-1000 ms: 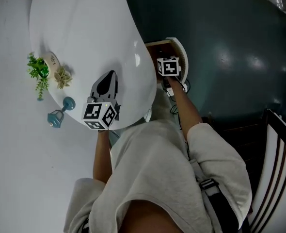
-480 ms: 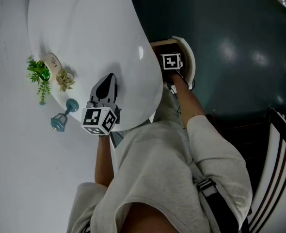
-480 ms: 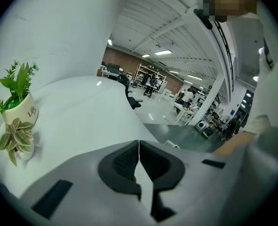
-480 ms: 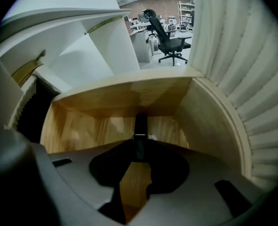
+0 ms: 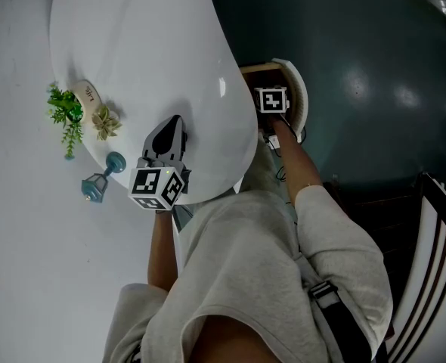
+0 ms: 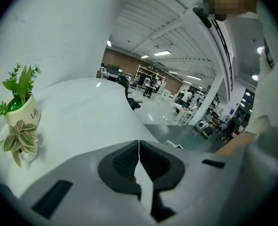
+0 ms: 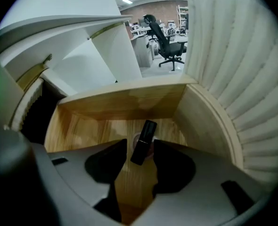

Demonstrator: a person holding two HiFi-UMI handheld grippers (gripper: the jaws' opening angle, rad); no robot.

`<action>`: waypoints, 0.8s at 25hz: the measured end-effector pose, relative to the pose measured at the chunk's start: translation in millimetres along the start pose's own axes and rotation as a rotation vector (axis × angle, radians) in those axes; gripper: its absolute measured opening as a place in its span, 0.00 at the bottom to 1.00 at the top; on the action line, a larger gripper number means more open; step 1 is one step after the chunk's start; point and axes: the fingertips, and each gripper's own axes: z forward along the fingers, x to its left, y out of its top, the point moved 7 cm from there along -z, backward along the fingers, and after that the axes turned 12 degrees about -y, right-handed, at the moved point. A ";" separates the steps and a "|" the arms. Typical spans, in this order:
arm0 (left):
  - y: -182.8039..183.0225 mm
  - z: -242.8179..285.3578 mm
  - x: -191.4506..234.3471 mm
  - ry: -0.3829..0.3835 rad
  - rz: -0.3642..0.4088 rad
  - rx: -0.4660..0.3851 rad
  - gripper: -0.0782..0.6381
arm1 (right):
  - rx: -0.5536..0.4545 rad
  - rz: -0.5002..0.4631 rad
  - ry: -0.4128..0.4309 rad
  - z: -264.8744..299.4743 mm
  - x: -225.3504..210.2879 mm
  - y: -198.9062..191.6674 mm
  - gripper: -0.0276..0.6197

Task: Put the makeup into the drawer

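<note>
Inside the wooden drawer (image 7: 82, 126), the right gripper (image 7: 140, 160) has just been opening its jaws. The black makeup tube (image 7: 144, 140) leans loose between them, partly hiding something pale. The left gripper (image 6: 139, 160) has its jaws pressed together, empty

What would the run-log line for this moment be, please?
right gripper: jaws just opening, black makeup tube between them, inside open wooden drawer | left gripper: shut, over white table

Left claw (image 6: 139, 147) closed, right claw (image 7: 140, 147) opening round makeup (image 7: 147, 132)
</note>
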 end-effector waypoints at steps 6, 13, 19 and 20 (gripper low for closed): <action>1.5 -3.2 -9.0 -0.021 0.016 -0.023 0.13 | -0.140 0.015 -0.005 -27.9 -5.1 2.7 0.31; 4.9 -11.1 -20.7 -0.041 0.042 -0.058 0.13 | -0.339 0.006 0.001 -106.2 -3.6 7.7 0.29; 5.3 -22.9 -25.0 -0.041 0.061 -0.094 0.13 | -0.486 -0.044 0.016 -182.8 -1.5 -2.7 0.28; 4.6 -24.4 -25.0 -0.040 0.063 -0.097 0.13 | -0.504 -0.059 0.023 -194.9 1.4 -5.0 0.28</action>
